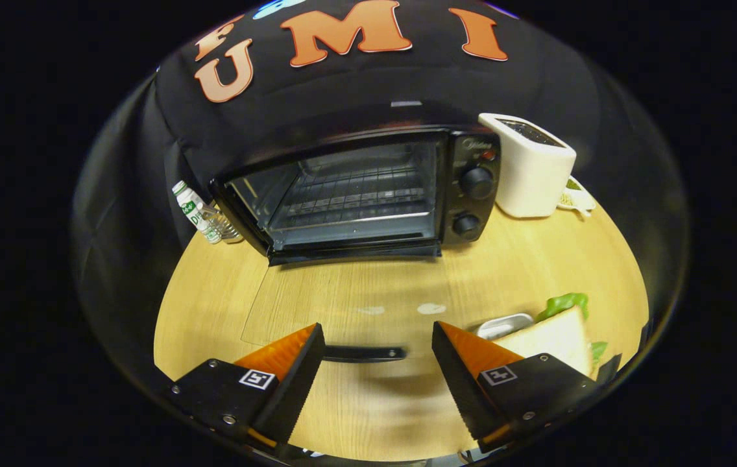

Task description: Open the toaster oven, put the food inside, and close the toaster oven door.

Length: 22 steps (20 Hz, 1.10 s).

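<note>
Two fingers of gripper (378,353) spread wide, released, gripping nothing; bare tabletop (213,292) seen thru the gap. Toaster oven (355,194) at far edge of table, door (342,305) dropped fully open, lying flat toward the fingers. Door glass nearly see-thru, so wood grain shows thru it & door outline faint; two pale glare spots on it. Dark door handle (365,353) just between the fingertips, left end hidden behind left finger; touching or not, can't tell. Wire rack (359,194) inside oven, cavity otherwise dim. Two knobs (475,183) on oven's right panel, markings too small to make out. White toaster (531,168) just right of oven at far right corner, something pale & green behind it, mostly hidden. Small bottle (190,207) w/ green label plus a clear ribbed glass (219,224) at oven's left, near far left edge. Sandwich (560,334) w/ lettuce near right edge, just beyond right finger, lower part cut off by that finger. White dish (505,324) beside sandwich, partly covered.
</note>
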### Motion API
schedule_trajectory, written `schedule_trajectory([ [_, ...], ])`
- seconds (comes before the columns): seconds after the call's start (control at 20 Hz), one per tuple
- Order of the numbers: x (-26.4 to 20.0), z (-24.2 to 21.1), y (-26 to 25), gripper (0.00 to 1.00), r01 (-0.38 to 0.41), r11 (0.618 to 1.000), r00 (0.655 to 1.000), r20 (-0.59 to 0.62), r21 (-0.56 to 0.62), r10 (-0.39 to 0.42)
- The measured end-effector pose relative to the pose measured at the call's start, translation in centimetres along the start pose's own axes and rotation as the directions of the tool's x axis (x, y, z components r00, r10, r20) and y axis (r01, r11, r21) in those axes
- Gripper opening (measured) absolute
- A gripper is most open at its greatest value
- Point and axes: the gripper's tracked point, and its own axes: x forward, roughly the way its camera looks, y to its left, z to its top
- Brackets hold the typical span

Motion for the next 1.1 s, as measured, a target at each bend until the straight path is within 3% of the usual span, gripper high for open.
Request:
schedule_trajectory([
  [0.35,-5.6,3.4,-9.9,0.99,0.020,0.999,0.997,-0.074,0.031,-0.018],
  [0.55,-7.3,2.4,-14.0,0.99,0.015,1.000,0.986,-0.167,0.025,-0.011],
  [1.1,-4.8,-3.6,-16.7,0.95,-0.082,0.990,0.907,-0.403,0.115,0.122],
])
